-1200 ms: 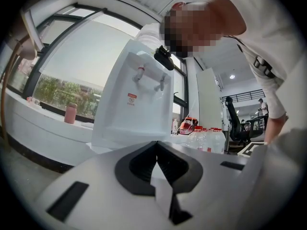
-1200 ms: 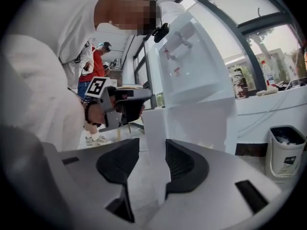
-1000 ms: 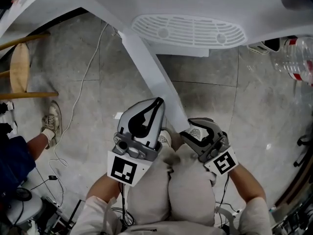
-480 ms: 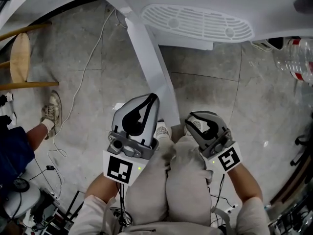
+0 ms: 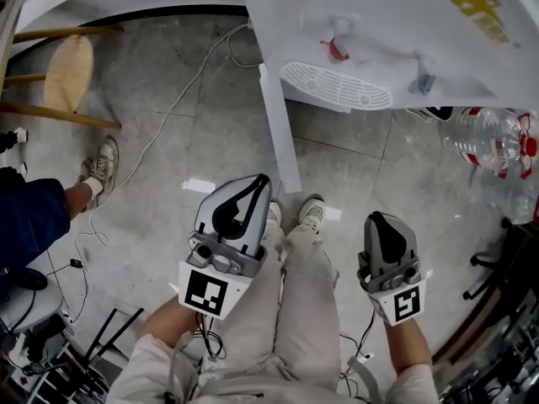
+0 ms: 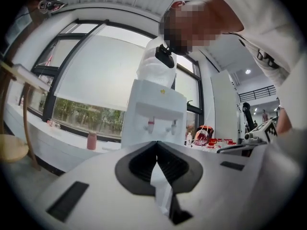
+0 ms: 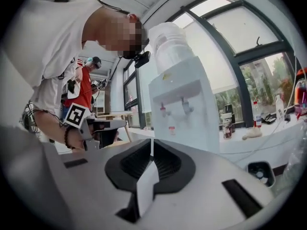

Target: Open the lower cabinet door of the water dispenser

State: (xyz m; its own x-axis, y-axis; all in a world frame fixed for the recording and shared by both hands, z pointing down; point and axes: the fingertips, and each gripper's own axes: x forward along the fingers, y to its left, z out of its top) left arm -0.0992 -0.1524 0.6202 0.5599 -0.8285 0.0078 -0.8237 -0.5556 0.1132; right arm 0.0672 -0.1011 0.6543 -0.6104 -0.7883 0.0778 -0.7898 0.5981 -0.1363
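Bumping the cabinet door is the risk I would watch for from here. The left gripper, low and left of centre in the head view, looks close to the door's free end, and the person's shoes stand right by it. A step or a careless swing could knock the panel back toward the cabinet or strain its hinge.

Both hands hold their tools level in front of the hips, with the forearms coming up from the bottom edge of the frame and the marker cubes toward the body. The left gripper's jaws are pressed together with nothing between them. The right gripper, at lower right, has just been closing its jaws; they meet at the tips, and nothing is between them either.

Past the shoes, the cabinet door runs as a thin white strip from centre frame up toward the top — swung out and seen edge-on, so the task looks done to me. It hangs from the water dispenser at upper right, which shows its drip tray, red tap and blue tap.

Farther off, a big water bottle sits at the right edge, a stool stands at upper left, and a cable trails over the floor.
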